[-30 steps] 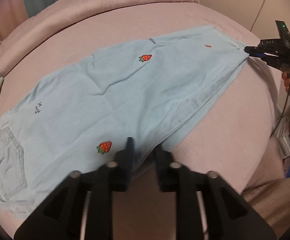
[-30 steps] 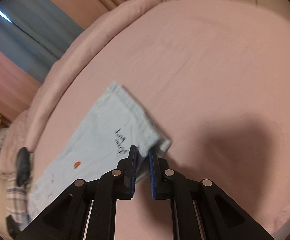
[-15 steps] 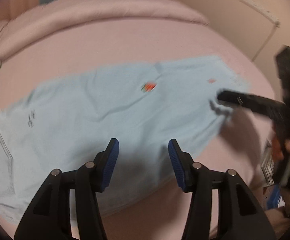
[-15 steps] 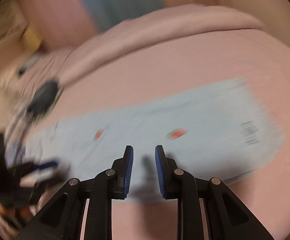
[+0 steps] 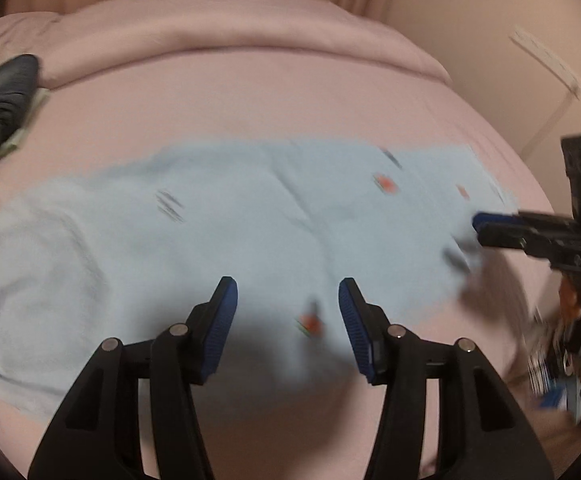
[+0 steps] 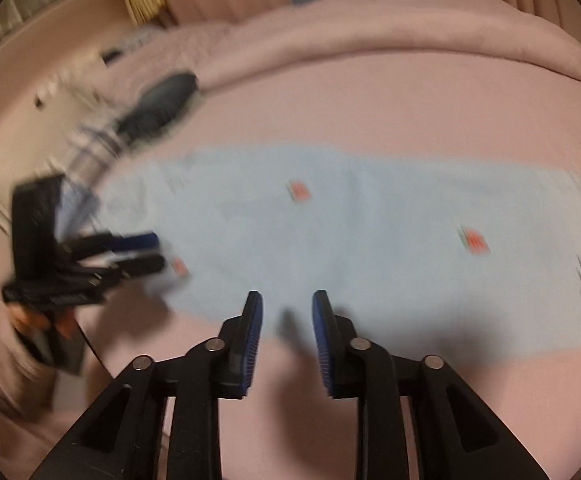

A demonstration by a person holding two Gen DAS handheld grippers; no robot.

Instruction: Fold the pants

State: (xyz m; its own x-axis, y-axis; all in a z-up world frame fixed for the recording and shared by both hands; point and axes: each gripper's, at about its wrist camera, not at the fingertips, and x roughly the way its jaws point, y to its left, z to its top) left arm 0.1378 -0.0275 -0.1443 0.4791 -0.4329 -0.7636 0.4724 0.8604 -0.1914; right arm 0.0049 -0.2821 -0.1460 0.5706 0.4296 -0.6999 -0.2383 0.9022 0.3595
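We see the light blue pants (image 5: 250, 232) lying flat and lengthwise across the pink bed (image 5: 250, 92), strawberry prints facing up. Our left tool (image 5: 287, 300) hovers over their near edge, its jaws spread, having just been opening, with nothing between them. Our right tool (image 6: 287, 308) likewise hovers spread and empty, having just been opening.
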